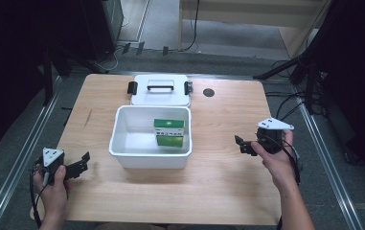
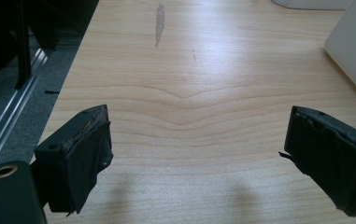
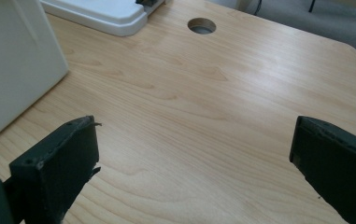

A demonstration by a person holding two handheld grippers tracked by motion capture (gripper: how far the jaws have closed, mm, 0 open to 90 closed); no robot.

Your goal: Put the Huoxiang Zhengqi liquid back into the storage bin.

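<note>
A white open bin [image 1: 118, 125] stands mid-table with a green box [image 1: 168, 132] inside it, toward its right side. Its white lid [image 1: 160, 91], with a black handle and side clips, lies flat just behind it. My left gripper [image 1: 82, 163] rests near the table's front left corner, open and empty; in the left gripper view [image 2: 196, 158] its jaws are wide apart over bare wood. My right gripper [image 1: 243, 145] hovers right of the bin, open and empty, jaws spread in the right gripper view [image 3: 194, 163]. The bin's wall [image 3: 12, 56] shows at left there.
A round cable hole [image 1: 209, 92] sits in the tabletop behind the right side of the bin, also visible as the hole [image 3: 202, 25]. A dark streak [image 2: 159, 21] marks the wood at left. Metal rails and black stands flank the table.
</note>
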